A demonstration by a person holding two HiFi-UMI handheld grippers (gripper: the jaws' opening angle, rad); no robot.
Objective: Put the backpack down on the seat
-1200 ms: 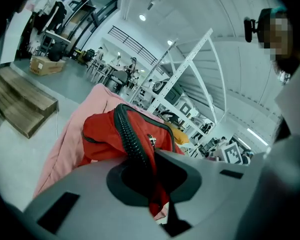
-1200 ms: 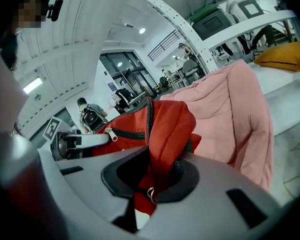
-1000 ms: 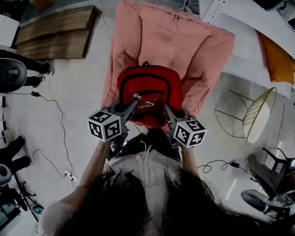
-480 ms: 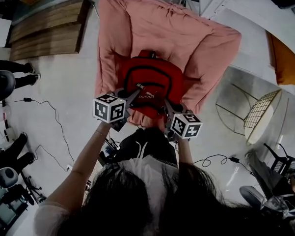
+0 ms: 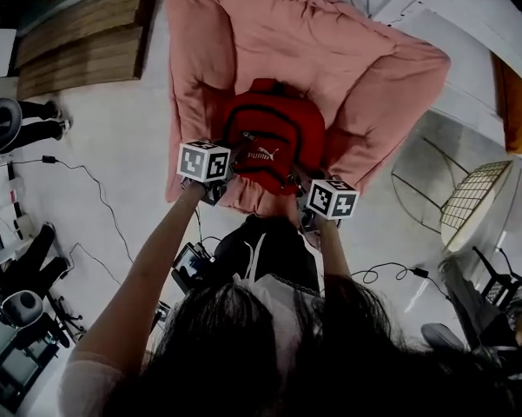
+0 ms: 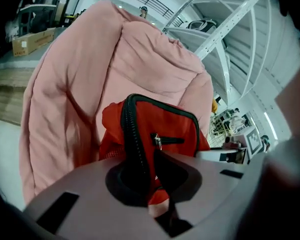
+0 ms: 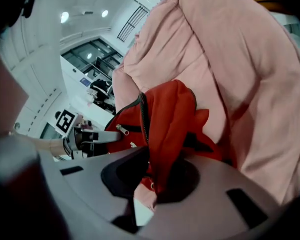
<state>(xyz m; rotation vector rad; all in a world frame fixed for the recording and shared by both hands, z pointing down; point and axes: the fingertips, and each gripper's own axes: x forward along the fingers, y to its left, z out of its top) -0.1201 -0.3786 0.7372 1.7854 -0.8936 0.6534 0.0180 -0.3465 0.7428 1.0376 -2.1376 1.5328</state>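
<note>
Both pinching red fabric backpack (image 5: 274, 142): left gripper (image 5: 230, 178), right gripper (image 5: 297, 183). If I release now, it may slide off the pink padded seat (image 5: 330, 50).

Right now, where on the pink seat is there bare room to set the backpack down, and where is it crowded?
Bare cushion lies beyond the backpack, between the two padded sides of the seat. The front edge is crowded: the left gripper and the right gripper both clamp the backpack there.
</note>
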